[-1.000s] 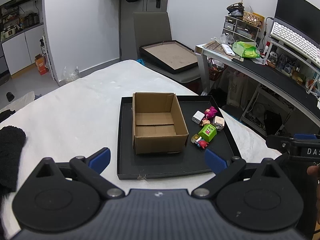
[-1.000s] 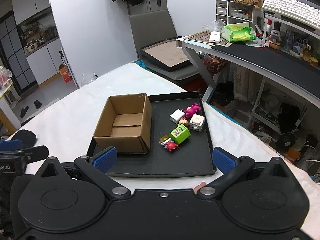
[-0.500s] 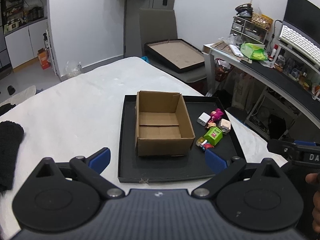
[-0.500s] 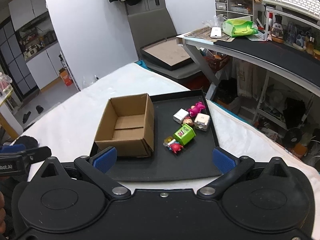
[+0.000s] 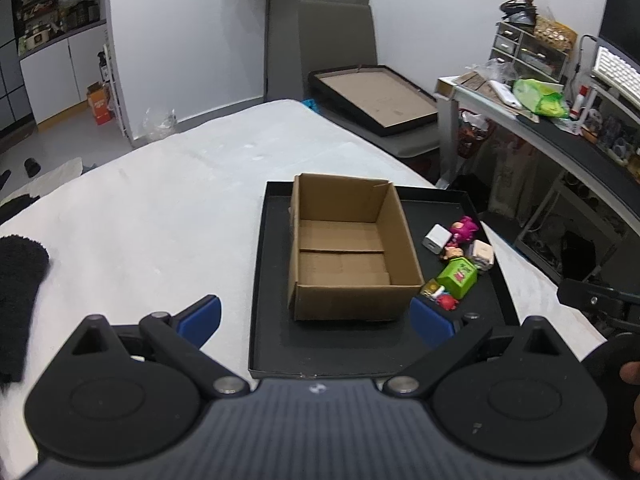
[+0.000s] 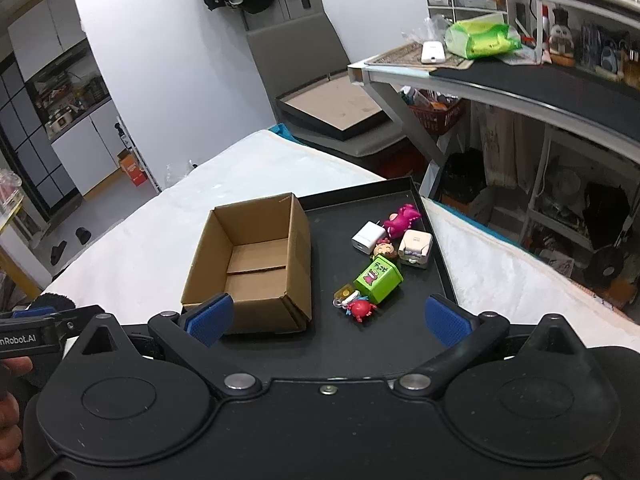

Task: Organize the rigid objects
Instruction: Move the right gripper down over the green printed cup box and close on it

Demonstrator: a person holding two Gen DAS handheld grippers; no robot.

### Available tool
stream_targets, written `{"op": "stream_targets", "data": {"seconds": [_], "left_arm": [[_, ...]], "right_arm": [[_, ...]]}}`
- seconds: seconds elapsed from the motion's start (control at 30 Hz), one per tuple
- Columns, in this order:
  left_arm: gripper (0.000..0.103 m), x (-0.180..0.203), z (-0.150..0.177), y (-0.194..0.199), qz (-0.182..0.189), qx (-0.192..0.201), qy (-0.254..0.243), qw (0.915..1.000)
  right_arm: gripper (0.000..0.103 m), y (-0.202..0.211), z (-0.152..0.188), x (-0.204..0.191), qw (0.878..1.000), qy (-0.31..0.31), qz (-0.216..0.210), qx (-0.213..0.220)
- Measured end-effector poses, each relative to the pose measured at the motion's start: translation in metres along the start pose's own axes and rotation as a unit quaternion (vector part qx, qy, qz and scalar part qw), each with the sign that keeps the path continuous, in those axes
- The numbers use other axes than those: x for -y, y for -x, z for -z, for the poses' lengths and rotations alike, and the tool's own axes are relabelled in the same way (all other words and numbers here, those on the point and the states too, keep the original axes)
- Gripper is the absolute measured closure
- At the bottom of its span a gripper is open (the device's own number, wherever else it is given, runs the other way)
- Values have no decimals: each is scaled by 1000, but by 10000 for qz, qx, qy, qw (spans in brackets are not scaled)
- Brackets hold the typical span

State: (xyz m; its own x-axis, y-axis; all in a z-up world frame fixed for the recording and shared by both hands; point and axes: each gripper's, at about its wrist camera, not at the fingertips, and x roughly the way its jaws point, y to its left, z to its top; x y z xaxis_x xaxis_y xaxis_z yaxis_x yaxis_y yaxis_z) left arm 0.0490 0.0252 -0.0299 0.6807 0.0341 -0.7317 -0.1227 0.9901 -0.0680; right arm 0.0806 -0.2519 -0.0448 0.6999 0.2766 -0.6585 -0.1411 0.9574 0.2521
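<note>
An open, empty cardboard box (image 5: 348,248) (image 6: 256,264) stands on a black tray (image 5: 272,320) (image 6: 400,340). Right of the box lies a cluster of small items: a green box toy (image 5: 457,278) (image 6: 378,280), a white charger cube (image 5: 436,238) (image 6: 367,237), a pink figure (image 5: 463,228) (image 6: 402,220), a beige cube (image 5: 482,254) (image 6: 416,247), a small doll head (image 6: 385,249) and a red crab toy (image 5: 445,302) (image 6: 360,309). My left gripper (image 5: 316,316) is open and empty before the tray's near edge. My right gripper (image 6: 326,316) is open and empty, just short of the toys.
The tray lies on a white covered surface (image 5: 140,216). A black fuzzy cloth (image 5: 18,280) lies at the left. A desk (image 6: 500,76) with clutter stands to the right, and a chair holding a framed board (image 5: 376,96) stands behind.
Both grippers have moved forward toward the tray, so the box and toys appear closer. Both stay open and empty.
</note>
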Motion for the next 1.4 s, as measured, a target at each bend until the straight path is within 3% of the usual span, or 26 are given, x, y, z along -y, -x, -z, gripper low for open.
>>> {"op": "stream_targets", "data": {"seconds": [0.3, 0.83, 1.0, 1.13, 1.4], "left_arm": [[4, -9, -13, -26, -282, -60, 121, 9995], [6, -8, -42, -77, -211, -326, -35, 9992], [11, -4, -46, -101, -194, -543, -64, 9983], [14, -2, -49, -120, -159, -693, -53, 9975], [35, 5, -51, -160, -122, -991, -21, 9950]], "right_arm": [[2, -27, -5, 12, 9996, -272, 34, -1], [14, -95, -22, 33, 9946, -923, -103, -472], [14, -121, -25, 42, 9901, -1204, -42, -726], [22, -145, -25, 53, 9847, -1442, 12, -983], [32, -189, -29, 75, 9694, -2000, 113, -1420]]}}
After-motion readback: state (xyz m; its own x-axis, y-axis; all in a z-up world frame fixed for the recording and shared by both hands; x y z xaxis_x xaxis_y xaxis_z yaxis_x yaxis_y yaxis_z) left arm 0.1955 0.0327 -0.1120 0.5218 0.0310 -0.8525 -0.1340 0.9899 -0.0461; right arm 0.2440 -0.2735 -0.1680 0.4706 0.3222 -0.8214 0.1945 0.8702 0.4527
